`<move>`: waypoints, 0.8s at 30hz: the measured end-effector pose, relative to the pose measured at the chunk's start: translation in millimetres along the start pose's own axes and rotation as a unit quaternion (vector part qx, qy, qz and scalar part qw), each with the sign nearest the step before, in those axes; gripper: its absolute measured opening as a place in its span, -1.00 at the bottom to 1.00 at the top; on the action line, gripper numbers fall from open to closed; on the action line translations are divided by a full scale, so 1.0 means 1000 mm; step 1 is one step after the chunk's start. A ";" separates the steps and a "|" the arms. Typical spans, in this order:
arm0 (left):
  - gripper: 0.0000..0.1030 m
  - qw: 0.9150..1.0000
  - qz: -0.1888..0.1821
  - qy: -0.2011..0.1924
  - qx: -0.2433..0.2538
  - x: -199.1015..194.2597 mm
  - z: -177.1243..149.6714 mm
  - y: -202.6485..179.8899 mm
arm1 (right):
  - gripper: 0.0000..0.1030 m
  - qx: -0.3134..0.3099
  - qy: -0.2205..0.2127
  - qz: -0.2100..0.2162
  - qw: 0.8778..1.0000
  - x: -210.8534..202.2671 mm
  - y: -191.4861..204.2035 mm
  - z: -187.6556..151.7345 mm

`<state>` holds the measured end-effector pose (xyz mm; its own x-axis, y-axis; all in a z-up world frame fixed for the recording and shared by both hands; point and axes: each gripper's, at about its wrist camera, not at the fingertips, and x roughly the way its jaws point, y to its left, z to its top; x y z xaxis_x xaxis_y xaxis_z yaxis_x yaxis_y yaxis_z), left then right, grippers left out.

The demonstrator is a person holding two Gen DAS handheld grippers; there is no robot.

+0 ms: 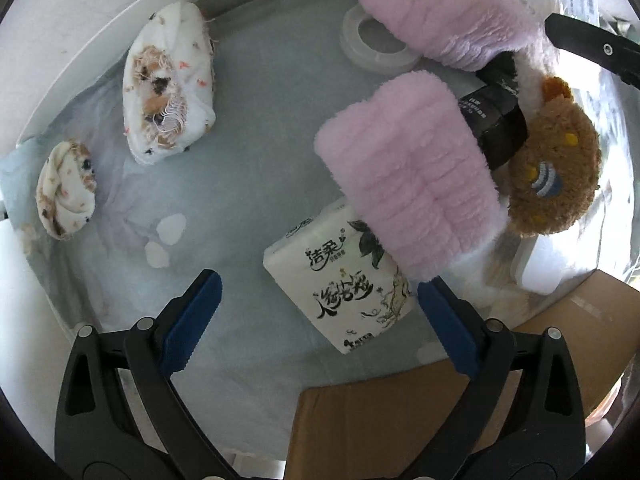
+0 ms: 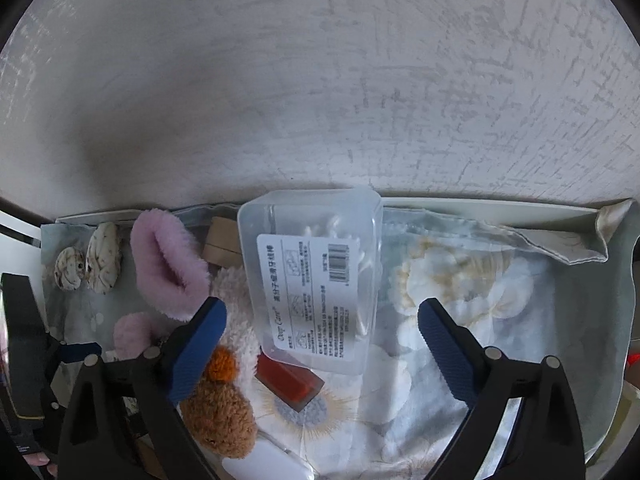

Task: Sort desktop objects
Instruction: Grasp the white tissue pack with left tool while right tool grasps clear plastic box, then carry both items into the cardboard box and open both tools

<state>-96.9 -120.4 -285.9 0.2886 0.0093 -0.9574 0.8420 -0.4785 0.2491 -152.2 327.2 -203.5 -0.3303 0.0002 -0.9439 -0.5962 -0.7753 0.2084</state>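
Note:
In the left wrist view my left gripper (image 1: 318, 304) is open and empty above the pale cloth. A white tissue pack (image 1: 340, 288) lies between its fingers, partly under a pink fluffy slipper (image 1: 408, 172). A second pink slipper (image 1: 444, 12) lies behind it, beside a brown plush toy (image 1: 556, 176) and a black item (image 1: 496, 116). Two rolled patterned socks (image 1: 168, 84) (image 1: 66, 190) lie at the left. In the right wrist view my right gripper (image 2: 322, 320) is open, and a clear plastic box (image 2: 316, 276) of cotton swabs lies between its fingers. A red block (image 2: 288, 380) lies under the box.
A cardboard box (image 1: 400, 420) sits at the near edge in the left wrist view. A white tape ring (image 1: 372, 40) lies at the back. A grey wall (image 2: 320, 80) rises behind the table in the right wrist view, and the crumpled floral cloth (image 2: 480, 300) covers the right side.

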 end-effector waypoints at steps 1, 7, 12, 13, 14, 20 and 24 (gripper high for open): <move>0.92 1.000 0.004 -0.004 0.000 -0.001 -0.001 0.000 | 0.79 0.000 0.000 0.000 1.000 -0.001 -0.001 0.000; 0.83 0.999 0.016 -0.006 -0.046 0.006 -0.007 0.020 | 0.79 0.011 0.002 0.013 1.000 -0.007 -0.011 0.002; 0.79 0.999 0.014 -0.011 -0.045 0.006 -0.009 0.020 | 0.77 0.005 -0.002 0.011 1.000 -0.007 -0.011 0.002; 0.76 0.999 0.009 -0.016 -0.047 0.005 -0.009 0.021 | 0.74 0.006 -0.002 0.012 1.000 -0.006 -0.011 0.002; 0.67 0.999 0.002 -0.019 -0.047 0.005 -0.010 0.021 | 0.65 0.008 -0.001 0.014 1.000 -0.004 -0.011 0.003; -0.13 0.998 -0.022 -0.049 -0.041 -0.003 -0.021 0.024 | 0.19 0.027 0.000 0.019 0.999 0.005 -0.014 0.009; -0.18 0.997 -0.026 -0.056 -0.039 -0.005 -0.026 0.030 | 0.16 0.036 -0.007 0.025 0.999 0.002 -0.020 0.009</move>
<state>-60.9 -112.2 -270.2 0.1938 -0.0678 -0.9787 0.8885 -0.4108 0.2044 -147.2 348.1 -207.4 -0.3704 -0.0289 -0.9284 -0.6295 -0.7272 0.2737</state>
